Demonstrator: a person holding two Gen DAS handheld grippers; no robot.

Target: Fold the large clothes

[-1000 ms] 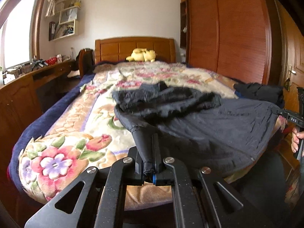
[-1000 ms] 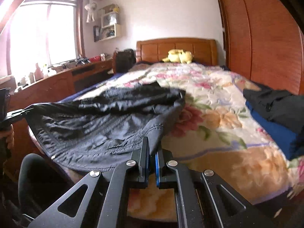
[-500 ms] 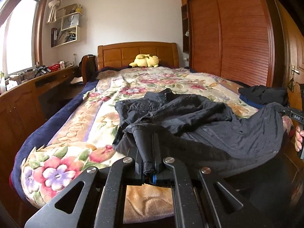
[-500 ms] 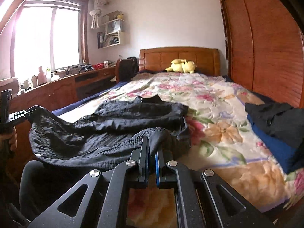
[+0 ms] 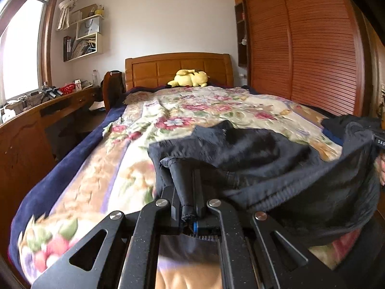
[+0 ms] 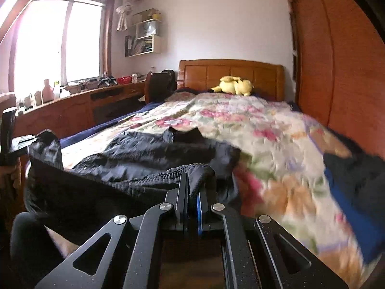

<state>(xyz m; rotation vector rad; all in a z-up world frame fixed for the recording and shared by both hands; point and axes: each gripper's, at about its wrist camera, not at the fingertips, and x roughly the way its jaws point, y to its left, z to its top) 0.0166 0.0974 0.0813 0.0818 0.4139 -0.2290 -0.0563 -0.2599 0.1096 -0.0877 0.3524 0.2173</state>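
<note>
My left claw (image 5: 189, 207) and right claw (image 6: 193, 202) each pinch a hem corner of the large black quilted fabric jacket (image 5: 276, 168), which lies crumpled across the foot of the floral-quilted bed (image 5: 204, 110).

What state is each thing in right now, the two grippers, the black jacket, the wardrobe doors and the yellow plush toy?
Left gripper: shut on the jacket's hem.
Right gripper: shut on the jacket's hem.
Black jacket: crumpled, hem lifted, far part lying on the floral blanket.
Slatted wooden wardrobe doors: closed.
Yellow plush toy: lying by the headboard.
</note>
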